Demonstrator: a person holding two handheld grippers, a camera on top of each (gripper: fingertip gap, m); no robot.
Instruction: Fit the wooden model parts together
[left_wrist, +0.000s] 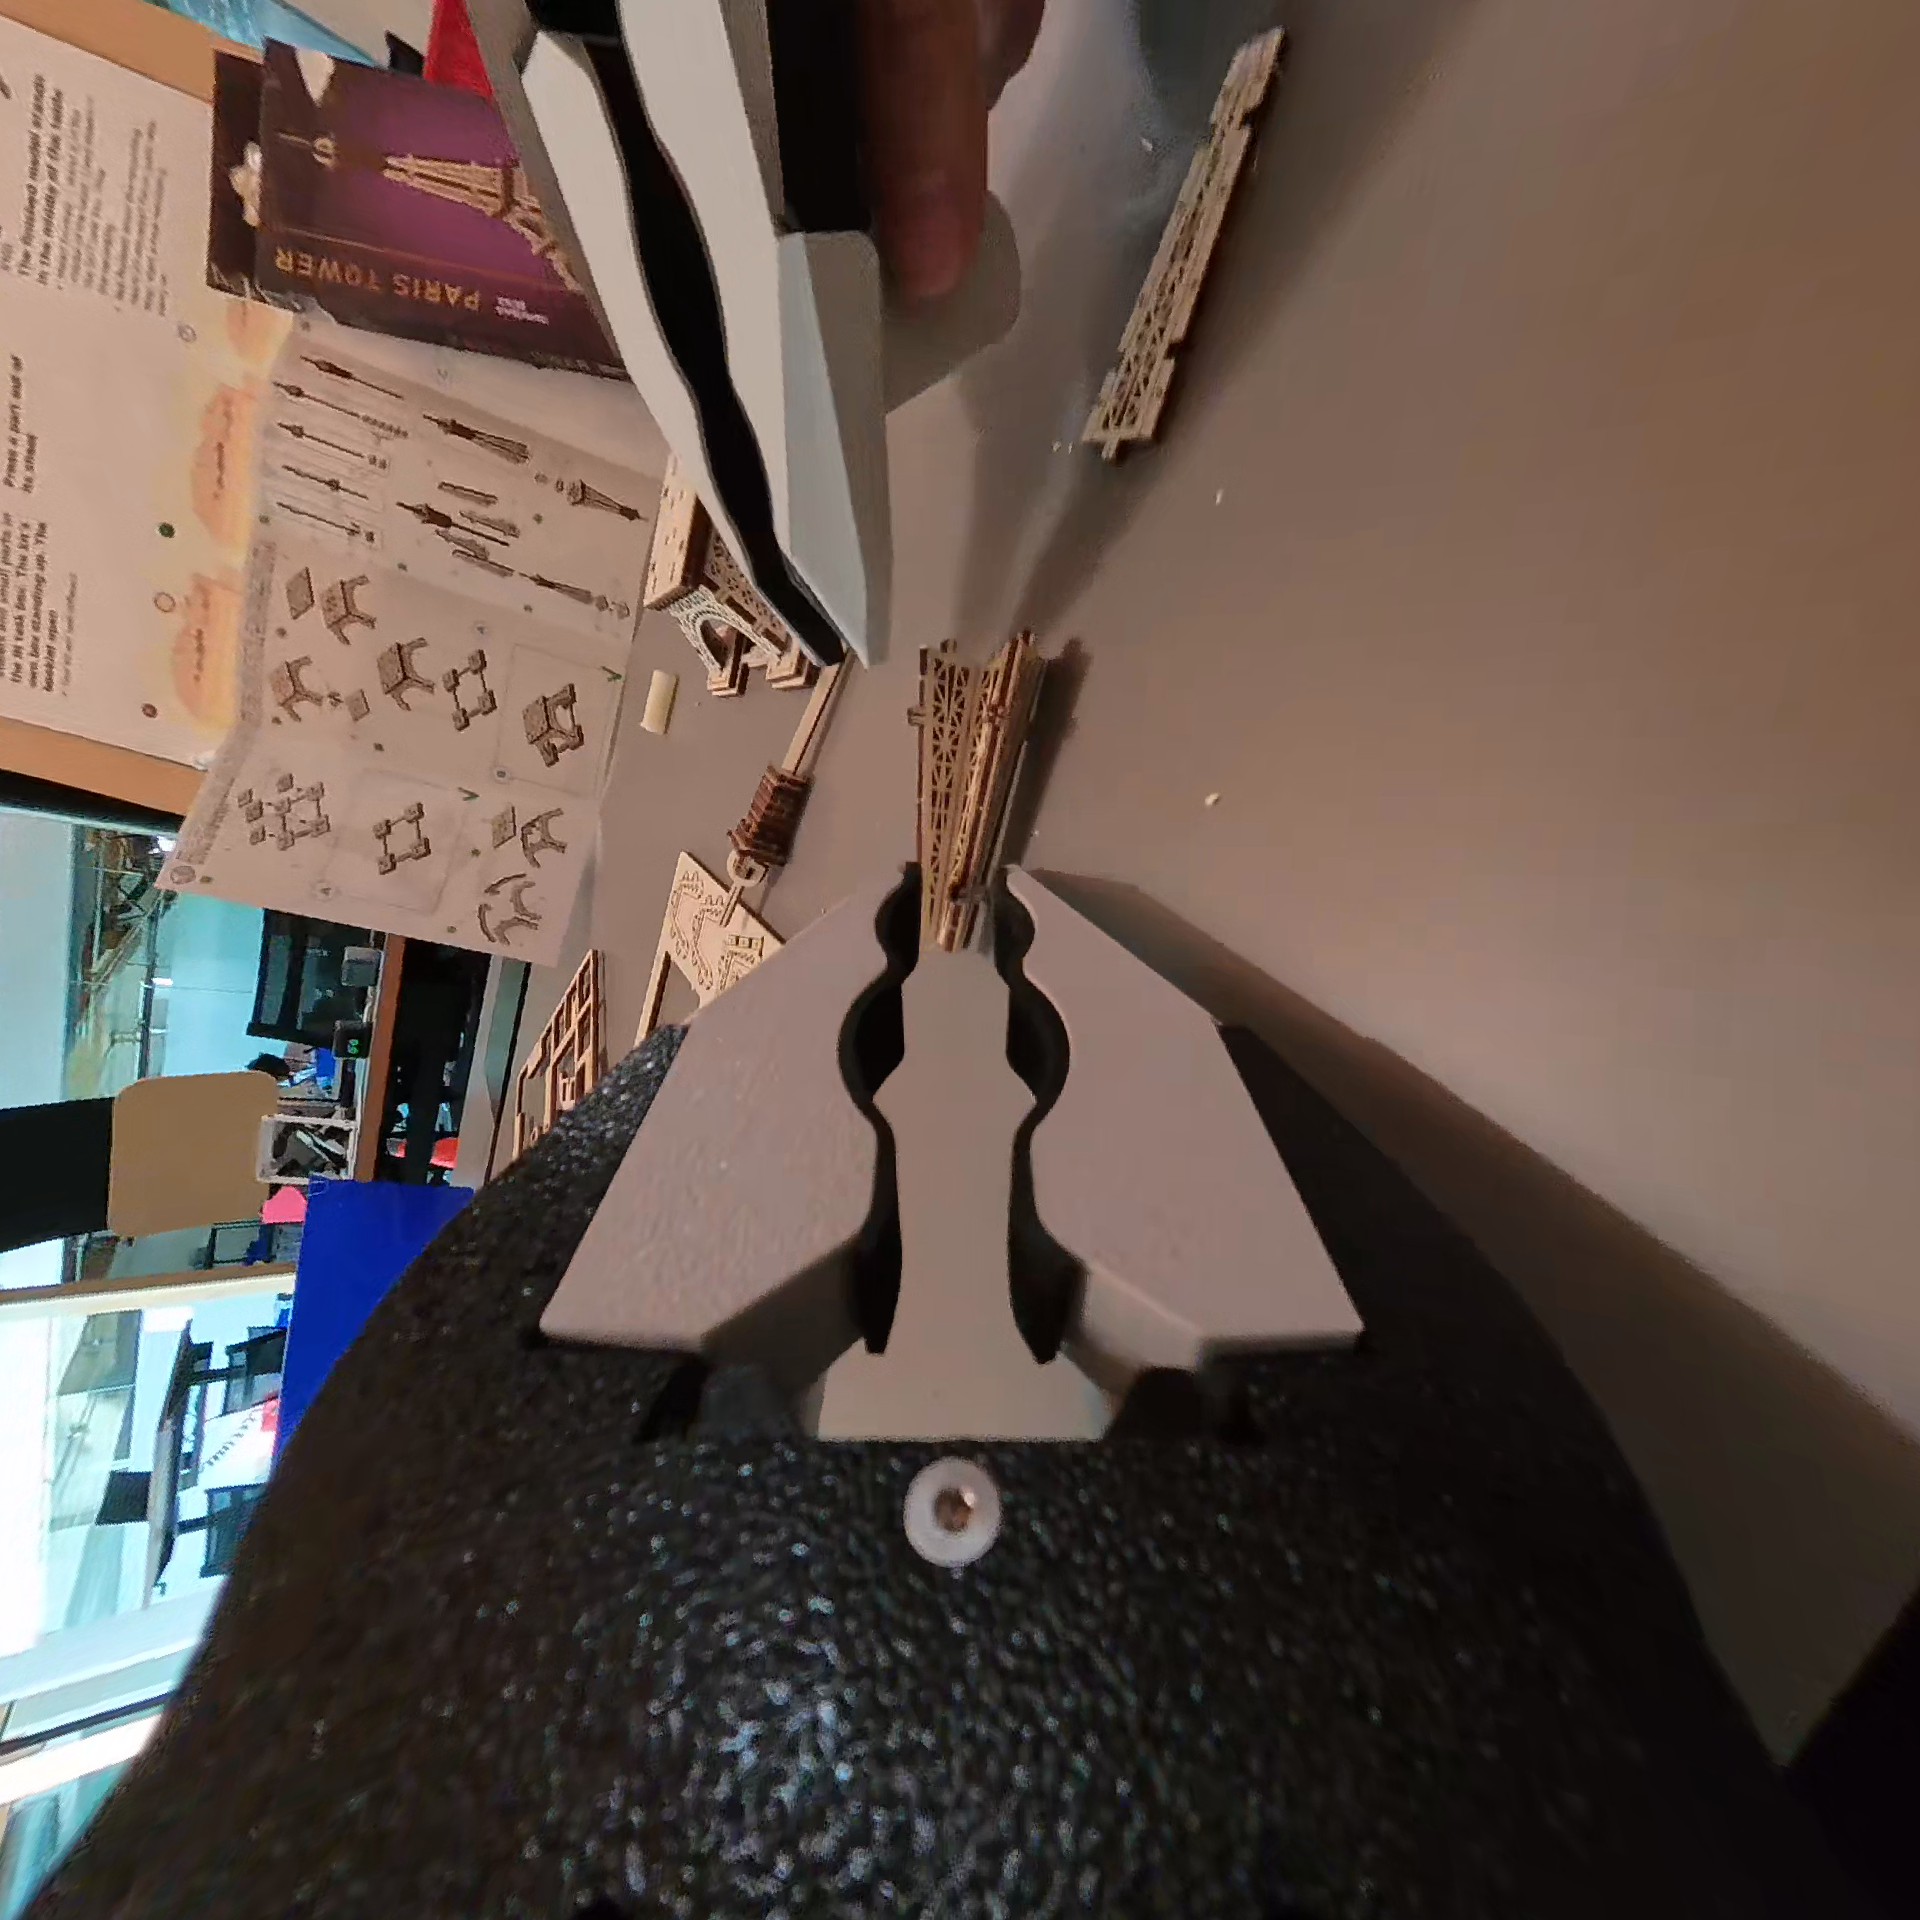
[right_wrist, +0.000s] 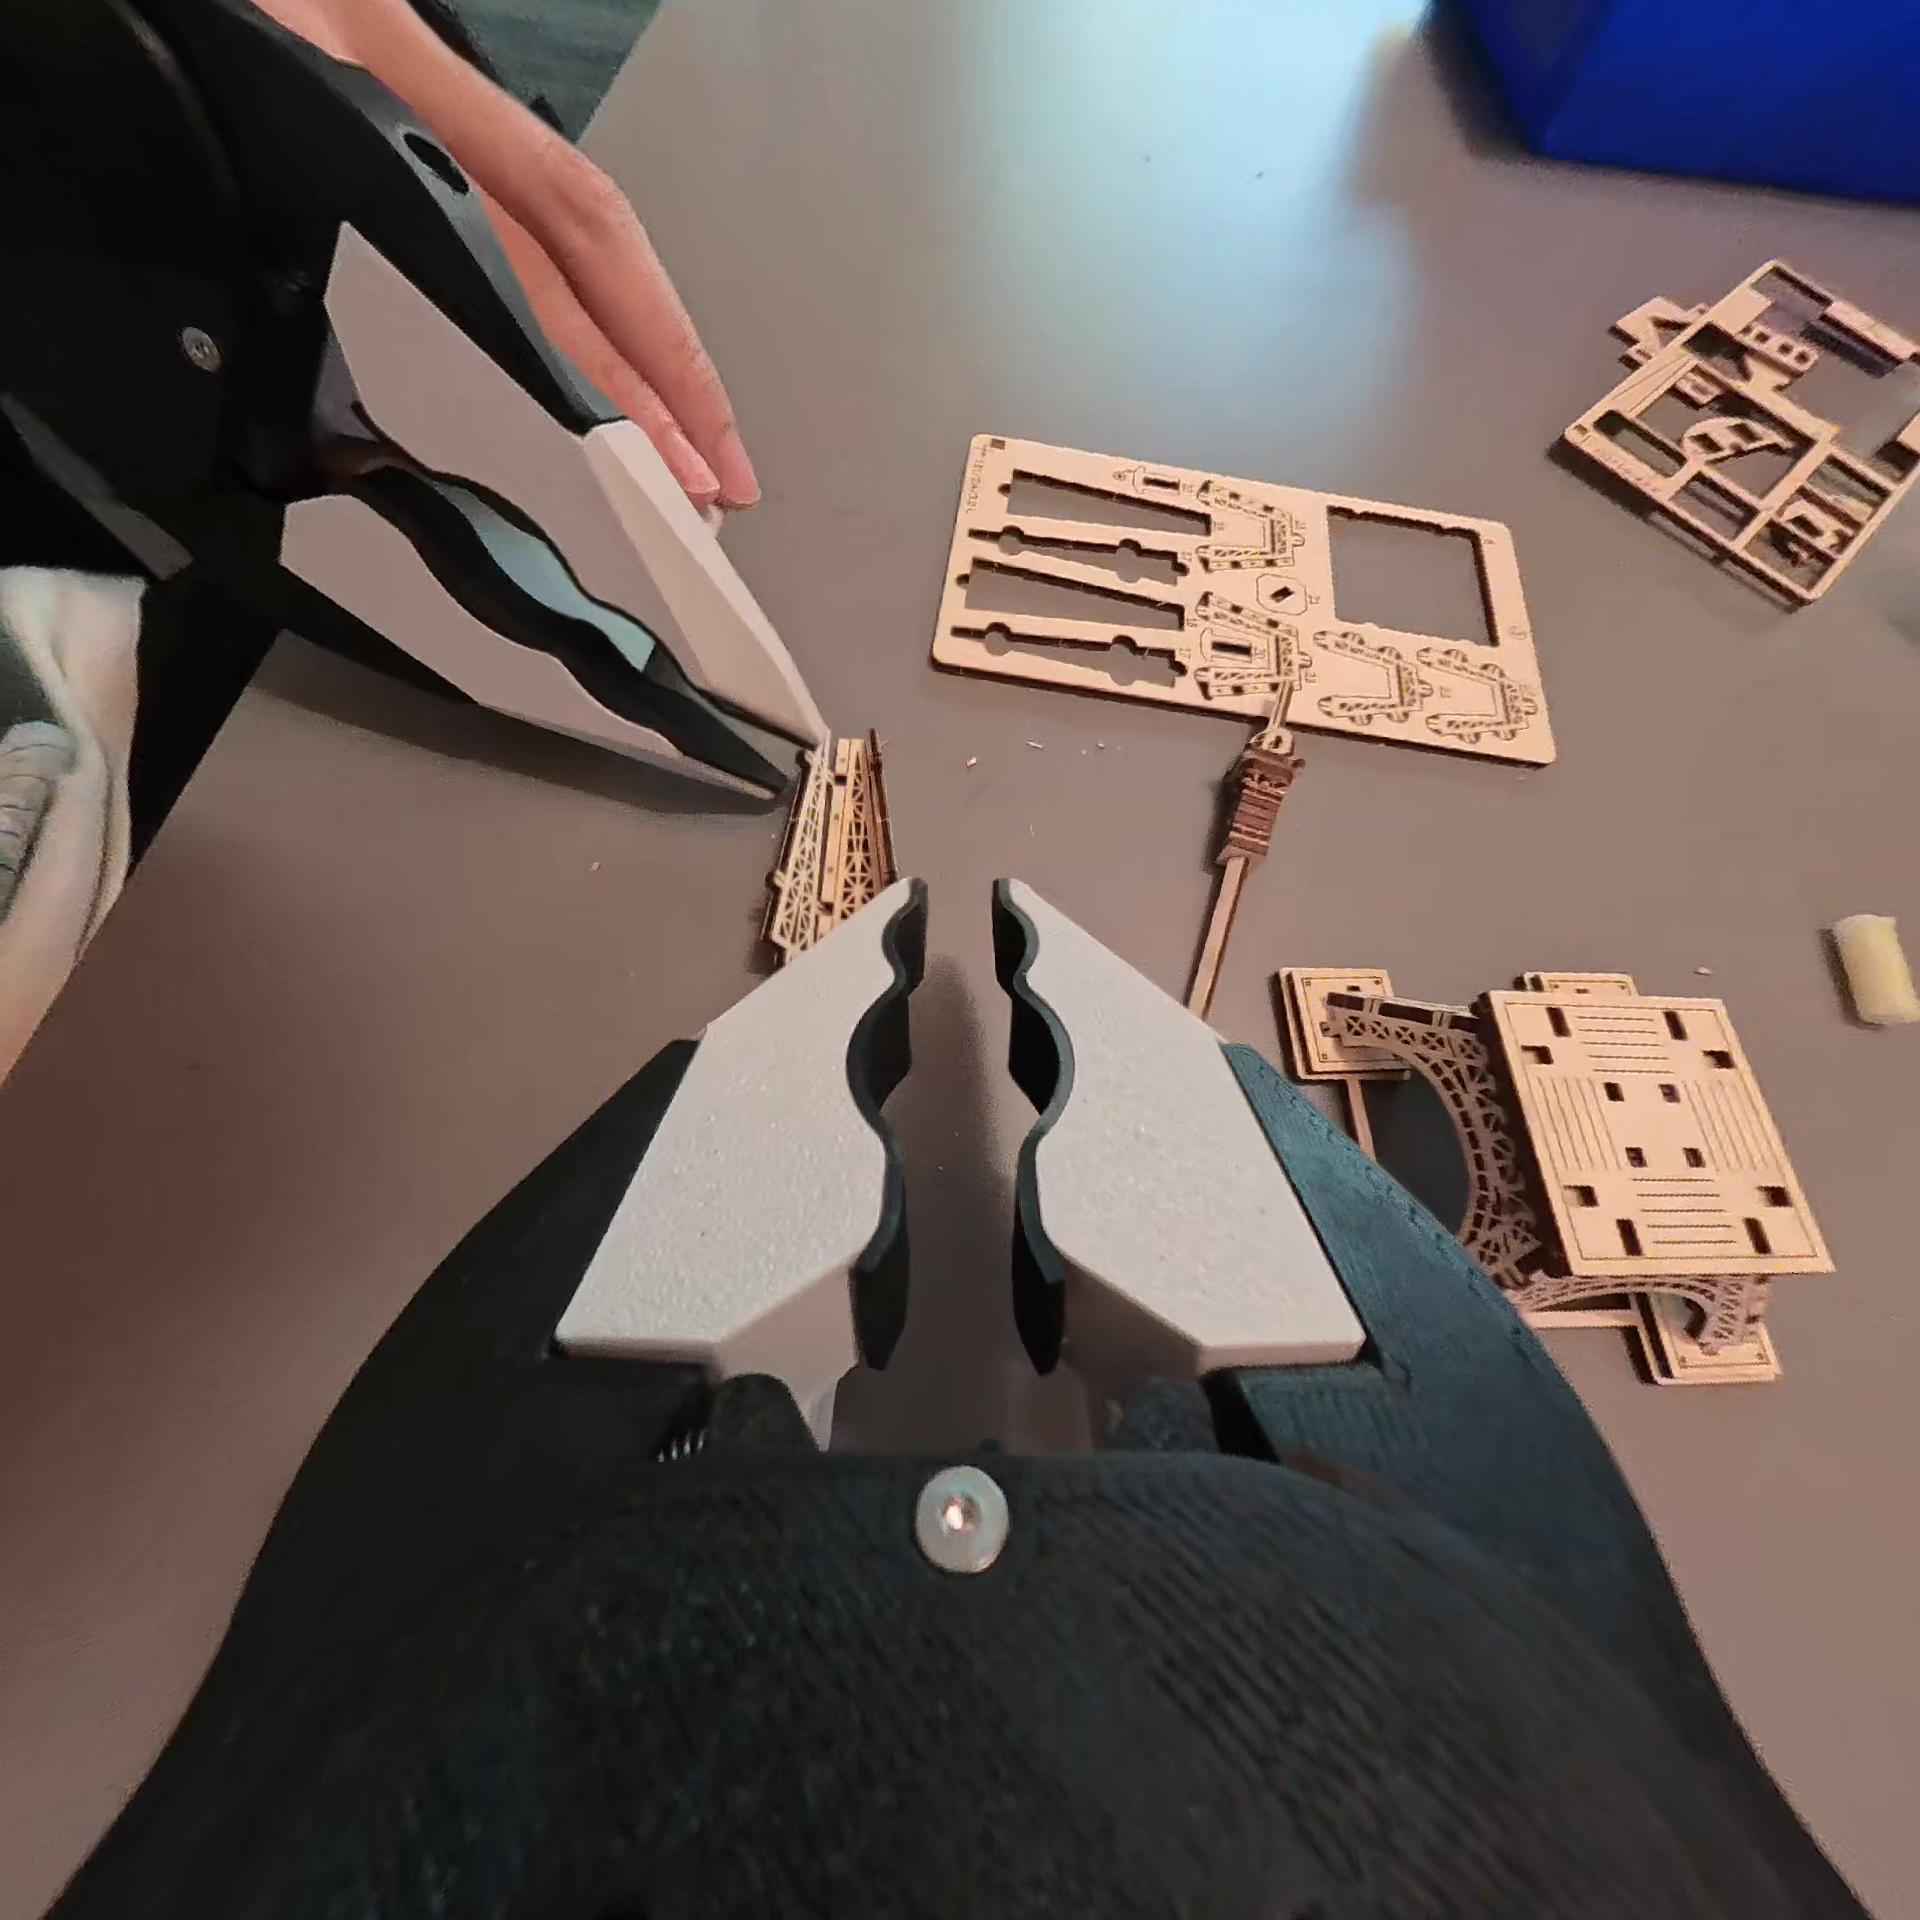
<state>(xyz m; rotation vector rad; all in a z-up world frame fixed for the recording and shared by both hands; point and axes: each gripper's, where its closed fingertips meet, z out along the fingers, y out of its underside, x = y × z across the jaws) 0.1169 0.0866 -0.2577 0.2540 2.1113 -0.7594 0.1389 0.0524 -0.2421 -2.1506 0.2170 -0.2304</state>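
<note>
Your left gripper (left_wrist: 961, 899) pinches the narrow end of the lattice tower section (left_wrist: 977, 769), steadying it on the table (left_wrist: 1455, 623). Your right gripper (right_wrist: 958, 904) hovers beside it, jaws apart, seemingly empty, probably ready to add another piece.

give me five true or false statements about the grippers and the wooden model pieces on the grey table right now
1. The left gripper has its jaws shut on the narrow tapered wooden lattice section. True.
2. The right gripper holds the wooden spire piece with the dark ribbed collar. False: its jaws are open and empty, and the spire lies on the grey table.
3. The arched wooden tower base lies apart from both grippers. True.
4. The flat rectangular wooden cut-out sheet is stacked on the tower base. False: it lies on the table beyond it.
5. A blue box sits at the far table edge. True.
</note>
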